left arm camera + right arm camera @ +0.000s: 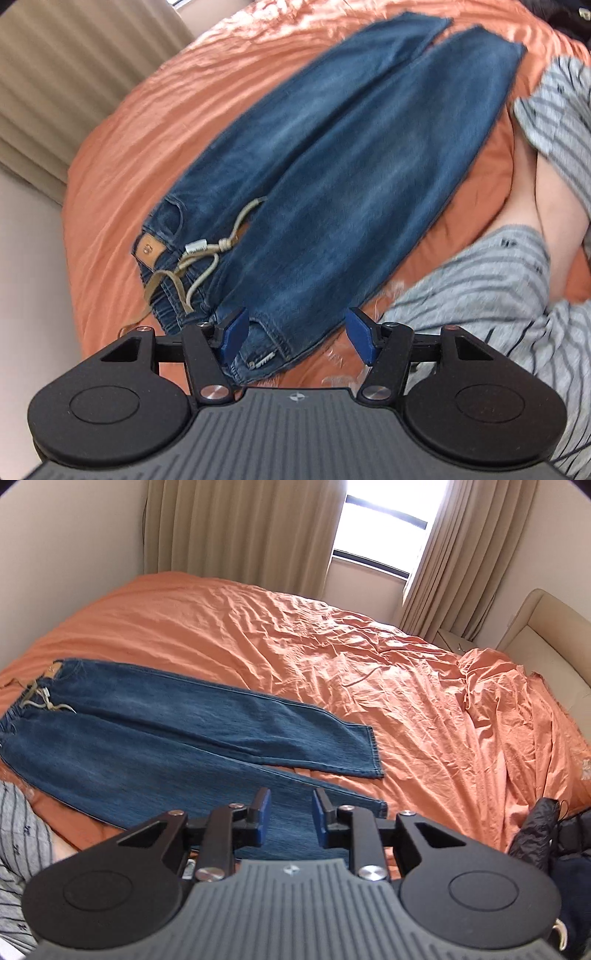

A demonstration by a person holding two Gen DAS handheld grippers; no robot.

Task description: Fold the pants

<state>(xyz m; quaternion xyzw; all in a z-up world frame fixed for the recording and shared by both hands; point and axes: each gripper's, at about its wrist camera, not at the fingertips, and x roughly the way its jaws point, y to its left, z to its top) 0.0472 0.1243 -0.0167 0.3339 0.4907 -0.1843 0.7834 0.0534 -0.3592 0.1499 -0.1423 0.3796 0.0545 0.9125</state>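
Observation:
Blue denim pants (332,177) lie flat on the orange bed sheet (122,155), both legs side by side, waistband with beige drawstring (199,258) and tan leather patch nearest the left gripper. My left gripper (295,338) is open, jaws wide, just above the near corner of the waistband. In the right wrist view the pants (166,731) stretch from the waist at left to the hems. My right gripper (290,821) is open, jaws partly apart, over the near leg close to its hem (382,806). Neither gripper holds cloth.
The person's grey striped clothing and bare skin (517,266) are at the right of the bed. Beige curtains (236,528) and a window are behind the bed. A beige headboard (546,635) and dark items (546,834) sit at the right. The sheet (406,664) is wrinkled.

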